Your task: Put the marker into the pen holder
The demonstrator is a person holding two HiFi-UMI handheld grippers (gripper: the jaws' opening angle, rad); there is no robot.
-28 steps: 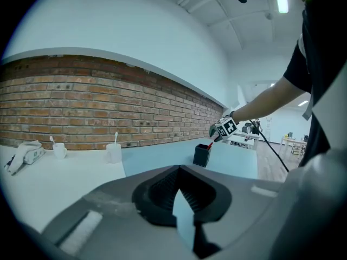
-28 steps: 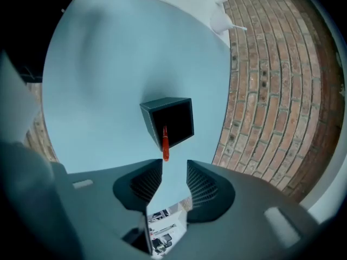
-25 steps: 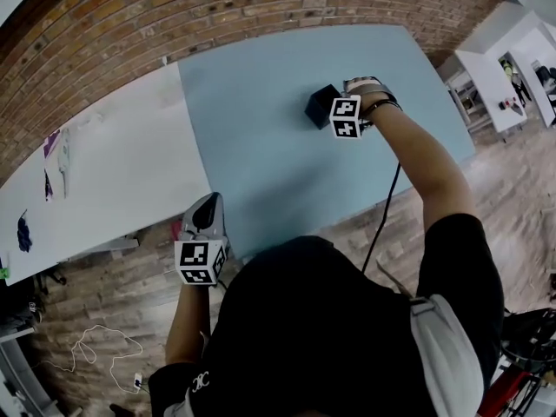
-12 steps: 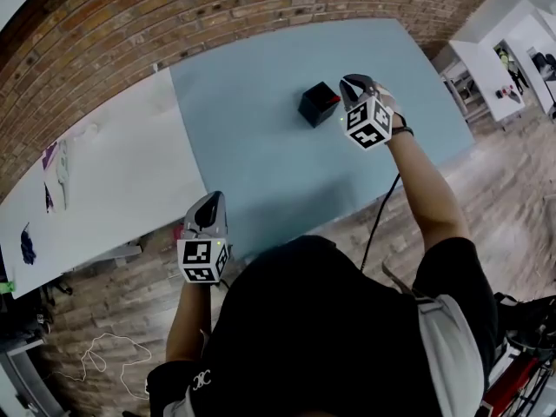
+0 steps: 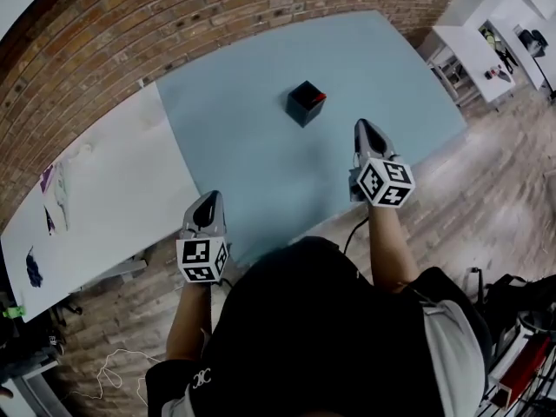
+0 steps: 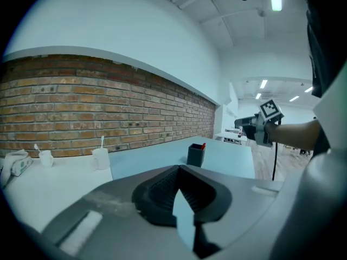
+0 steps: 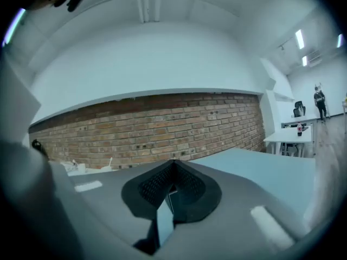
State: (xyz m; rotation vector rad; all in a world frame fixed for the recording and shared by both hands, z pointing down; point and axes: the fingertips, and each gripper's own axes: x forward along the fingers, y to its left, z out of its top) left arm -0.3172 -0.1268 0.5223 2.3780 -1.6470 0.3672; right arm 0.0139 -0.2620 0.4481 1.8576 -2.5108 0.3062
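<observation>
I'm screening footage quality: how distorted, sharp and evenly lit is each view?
Head view: strong fisheye, the table edges and brick wall bow; pen holder sharp. Left gripper view: dark round vignette, pen holder small but clear. Right gripper view: same vignette, ceiling lights glare, far room soft.

The flat bench top [image 5: 252,163] is pale blue. The small square pen holder [image 5: 303,105] is black, and the marker tip [image 5: 321,97] poking out of it is red. The other bench [image 5: 113,181] is plain white. The brick wall [image 5: 174,16] is red-brown with pale lines. The left claw [image 5: 208,198] and right claw [image 5: 360,126] are grey, with black ribbed pads [image 6: 162,191]. Each marker cube [image 5: 201,261] is white with black squares. The wooden floor [image 5: 486,172] has grey-brown stripes. The person's shirt [image 5: 321,337] is black.
</observation>
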